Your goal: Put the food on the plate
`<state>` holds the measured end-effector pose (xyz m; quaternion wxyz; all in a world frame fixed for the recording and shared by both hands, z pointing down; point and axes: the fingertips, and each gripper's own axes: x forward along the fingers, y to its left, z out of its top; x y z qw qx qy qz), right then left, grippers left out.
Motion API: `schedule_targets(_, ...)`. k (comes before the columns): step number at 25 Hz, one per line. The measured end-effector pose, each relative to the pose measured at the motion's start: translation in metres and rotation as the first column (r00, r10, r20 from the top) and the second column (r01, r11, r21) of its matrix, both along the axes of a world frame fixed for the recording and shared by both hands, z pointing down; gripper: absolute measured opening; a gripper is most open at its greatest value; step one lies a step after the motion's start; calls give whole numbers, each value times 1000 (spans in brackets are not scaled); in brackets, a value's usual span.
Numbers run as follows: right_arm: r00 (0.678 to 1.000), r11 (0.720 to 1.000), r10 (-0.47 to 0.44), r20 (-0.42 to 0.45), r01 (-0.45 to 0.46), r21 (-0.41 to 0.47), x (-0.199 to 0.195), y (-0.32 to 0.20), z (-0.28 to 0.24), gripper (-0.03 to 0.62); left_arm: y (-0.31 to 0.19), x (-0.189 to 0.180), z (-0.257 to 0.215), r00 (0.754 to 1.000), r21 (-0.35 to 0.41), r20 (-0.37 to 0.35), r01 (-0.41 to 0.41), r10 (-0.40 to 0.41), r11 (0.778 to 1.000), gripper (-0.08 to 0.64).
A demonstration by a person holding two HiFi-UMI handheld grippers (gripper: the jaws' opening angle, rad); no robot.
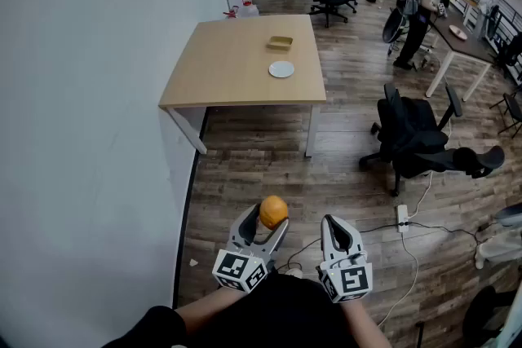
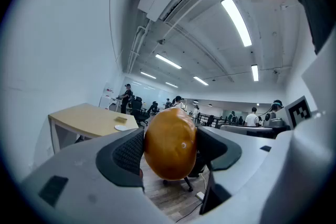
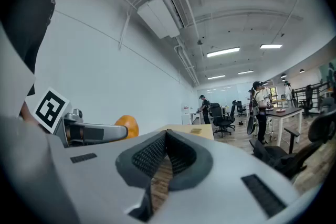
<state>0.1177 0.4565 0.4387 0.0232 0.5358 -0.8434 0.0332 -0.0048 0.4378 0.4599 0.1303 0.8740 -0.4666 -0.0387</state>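
The food (image 1: 273,211), a round orange piece, is clamped between the jaws of the left gripper (image 2: 169,148). It is held level above the wood floor (image 1: 269,167), well short of the table (image 1: 220,77). The right gripper (image 3: 166,155) is just beside the left one, its jaws pressed together on nothing. The white plate (image 1: 281,69) lies on the right part of the table, near a small tan tray (image 1: 280,42). A black chair (image 1: 412,134) stands to the right of the table.
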Motion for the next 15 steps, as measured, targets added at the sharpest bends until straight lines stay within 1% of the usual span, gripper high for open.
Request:
schedule_targets(2, 1000, 1000, 6, -2, -6, 4, -7, -1, 2, 60, 2, -6, 1, 1000, 7, 2, -5, 5, 1000, 318)
schedule_targets(4, 1000, 1000, 12, 15, -12, 1, -12, -3, 4, 60, 0, -13, 4, 1000, 5, 1, 0, 0, 1000, 318)
schedule_targets(10, 996, 997, -23, 86, 29, -74, -19, -24, 22, 59, -27, -42, 22, 997, -49, -2, 73, -73, 996, 318)
schedule_targets(12, 995, 995, -19, 97, 29, -96, -20, -30, 26, 60, -37, -48, 25, 997, -60, -2, 82, -82, 995, 318)
schedule_targets(15, 995, 991, -18, 96, 31, -131, -18, -47, 31, 58, -57, -48, 24, 996, -60, -15, 88, -89, 994, 318)
